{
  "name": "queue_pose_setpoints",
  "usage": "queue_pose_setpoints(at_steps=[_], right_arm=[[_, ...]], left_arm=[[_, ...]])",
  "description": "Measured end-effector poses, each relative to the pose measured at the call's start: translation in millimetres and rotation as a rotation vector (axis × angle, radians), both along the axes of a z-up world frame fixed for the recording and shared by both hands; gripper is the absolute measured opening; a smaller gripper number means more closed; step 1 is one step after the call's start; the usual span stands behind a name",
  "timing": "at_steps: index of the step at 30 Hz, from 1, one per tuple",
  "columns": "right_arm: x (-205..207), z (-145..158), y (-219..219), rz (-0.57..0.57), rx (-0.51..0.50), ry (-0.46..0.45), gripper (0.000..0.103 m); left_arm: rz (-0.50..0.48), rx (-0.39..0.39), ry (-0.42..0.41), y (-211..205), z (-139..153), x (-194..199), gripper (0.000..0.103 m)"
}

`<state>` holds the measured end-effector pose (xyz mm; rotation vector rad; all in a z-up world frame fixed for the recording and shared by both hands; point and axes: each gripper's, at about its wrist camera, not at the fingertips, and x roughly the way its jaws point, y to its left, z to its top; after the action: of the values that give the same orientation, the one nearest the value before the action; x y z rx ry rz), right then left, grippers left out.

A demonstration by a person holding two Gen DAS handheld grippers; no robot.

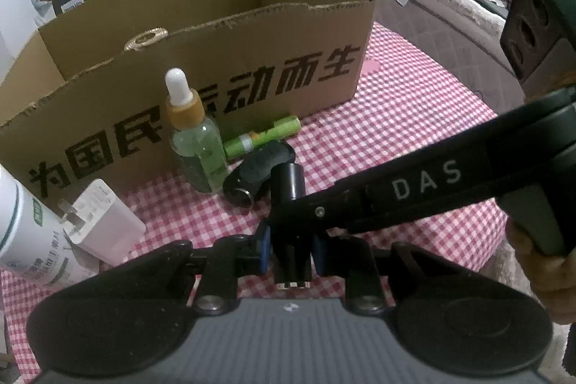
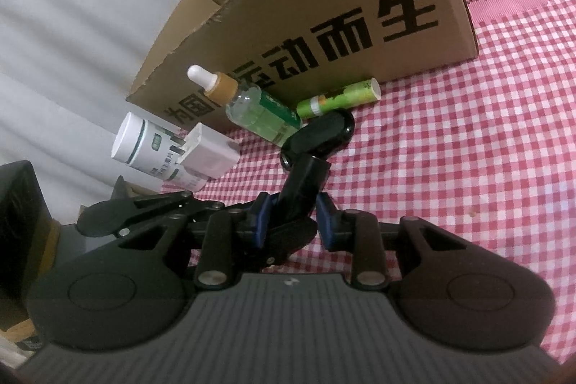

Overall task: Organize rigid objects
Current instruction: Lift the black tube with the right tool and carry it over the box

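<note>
Both grippers hold one black cylinder [image 1: 288, 189], which also shows in the right wrist view [image 2: 306, 182]. My left gripper [image 1: 288, 249] is shut on its near end. My right gripper [image 2: 292, 216] is shut on it too, reaching in from the right in the left wrist view. Behind it lie a black rounded part [image 1: 257, 173], a green dropper bottle [image 1: 198, 146], a green tube [image 1: 262, 135], a white charger plug [image 1: 102, 224] and a white canister [image 1: 28, 233]. An open cardboard box [image 1: 223, 74] stands behind them.
The red-and-white checked cloth [image 1: 396, 132] covers the surface. A padded bed or sofa edge [image 1: 450, 20] lies at the far right. A gold round lid [image 1: 145, 38] shows inside the box. A white wall panel [image 2: 72, 24] stands left of the box.
</note>
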<state>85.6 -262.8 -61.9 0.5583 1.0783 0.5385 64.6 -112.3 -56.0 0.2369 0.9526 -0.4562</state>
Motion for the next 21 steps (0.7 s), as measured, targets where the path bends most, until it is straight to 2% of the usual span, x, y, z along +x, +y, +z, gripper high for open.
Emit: queue_pose_setpoints(at_steps=[10,17,21], right_arm=[[0,14,3,0.005,0.012,-0.038,0.026],[-1,15,3,0.002,0.013,-0.044,0.026],[-2,14,4,-0.002,0.008,-0.043,0.026]], left_arm=[[0.01,-0.006,-0.038,2,15,-3,0.023],[0.015,-0.014,-0.044,3,13,-5,0.023],[0.022,-0.045,-0.044,8,9,-5,0.023]])
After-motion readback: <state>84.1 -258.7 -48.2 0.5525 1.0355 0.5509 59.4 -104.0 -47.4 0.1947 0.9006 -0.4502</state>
